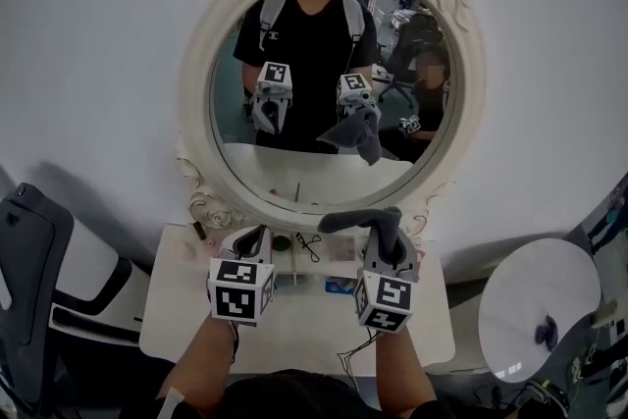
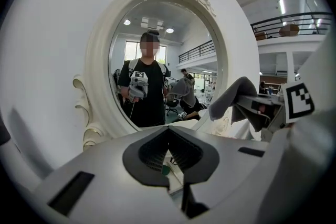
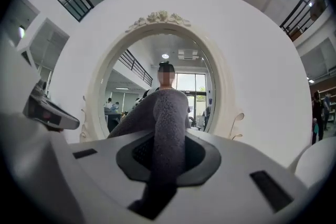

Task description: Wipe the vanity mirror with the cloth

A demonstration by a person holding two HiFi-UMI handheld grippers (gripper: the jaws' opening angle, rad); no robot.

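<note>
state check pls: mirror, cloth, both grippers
White ornate-framed oval vanity mirror: upright on the white table.
Grey fleecy cloth: clamped, drooping forward, apparently short of the glass.
Left gripper: jaws together, nothing between them.
Right gripper: shut on the cloth.

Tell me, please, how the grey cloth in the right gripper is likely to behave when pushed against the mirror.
Probably floppy: the cloth droops sideways beyond the right gripper, so it should fold rather than push stiffly. Its fuzzy pile suggests it will drag, not slip, on the mirror. It looks light; the shut tongs likely hold it.
</note>
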